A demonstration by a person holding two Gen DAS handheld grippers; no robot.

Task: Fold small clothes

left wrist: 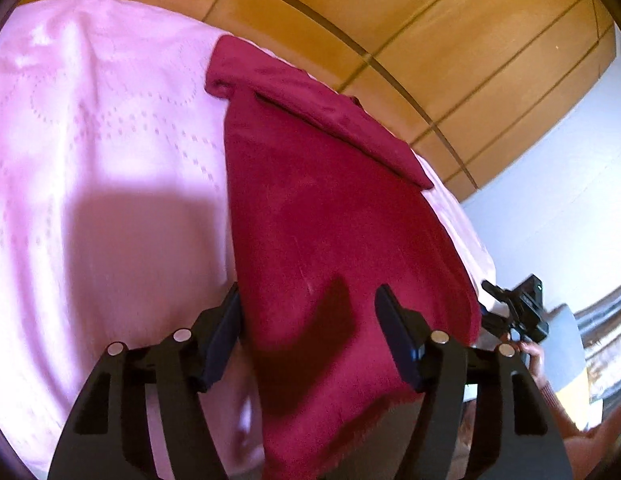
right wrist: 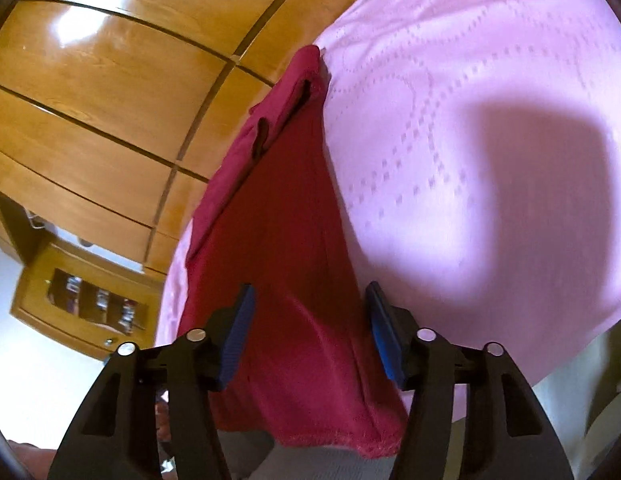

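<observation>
A dark red garment (left wrist: pixel 334 216) lies along the edge of a bed with a pink bedspread (left wrist: pixel 102 152), its near hem hanging over the bed's edge. A folded band lies along its far side. My left gripper (left wrist: pixel 308 308) is open, its fingers straddling the garment's near end just above the cloth. In the right wrist view the same garment (right wrist: pixel 286 224) stretches away from me over the pink bedspread (right wrist: pixel 470 140). My right gripper (right wrist: pixel 308 312) is open, fingers on either side of the garment's near hem. The right gripper (left wrist: pixel 518 312) also shows at the right of the left wrist view.
A wooden wardrobe (left wrist: pixel 390 20) stands behind the bed and also shows in the right wrist view (right wrist: pixel 110 80). A low wooden cabinet (right wrist: pixel 82 300) stands on the pale floor at lower left. A white wall (left wrist: pixel 550 200) is to the right.
</observation>
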